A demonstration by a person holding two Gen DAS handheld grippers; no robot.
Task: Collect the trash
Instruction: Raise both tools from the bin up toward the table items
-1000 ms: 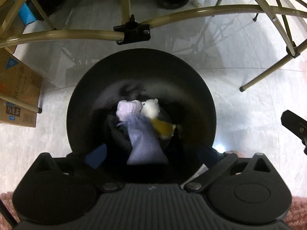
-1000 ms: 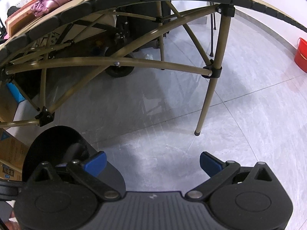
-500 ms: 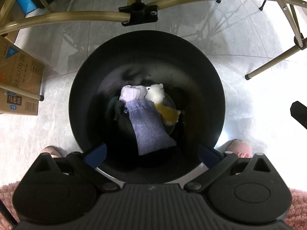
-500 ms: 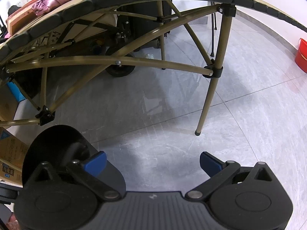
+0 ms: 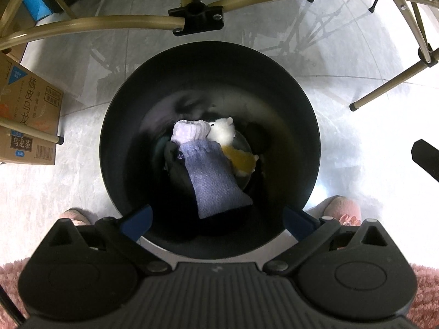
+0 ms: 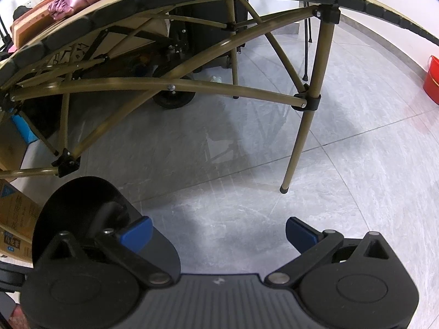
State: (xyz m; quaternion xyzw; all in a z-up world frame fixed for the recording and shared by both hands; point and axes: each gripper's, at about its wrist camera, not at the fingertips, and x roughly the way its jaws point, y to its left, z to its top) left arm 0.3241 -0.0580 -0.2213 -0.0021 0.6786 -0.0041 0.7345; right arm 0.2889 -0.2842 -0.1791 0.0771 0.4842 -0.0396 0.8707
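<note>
A black round trash bin stands on the tile floor, seen from straight above in the left wrist view. Inside lie a blue-grey knitted sock, a pale lilac cloth, a white fluffy piece and an orange scrap. My left gripper hangs open over the bin's near rim, nothing between its blue pads. My right gripper is open above bare floor, right of the bin, empty.
A folding table's tan legs and crossbars rise behind the bin. A cardboard tea box sits left of it. A red bucket is far right. Pink slippers flank the bin. A black wheel is under the table.
The blue-grey sock has dropped from my left gripper into the bin and lies flat there. My left gripper has risen, so the bin looks smaller. My right gripper stayed put.
</note>
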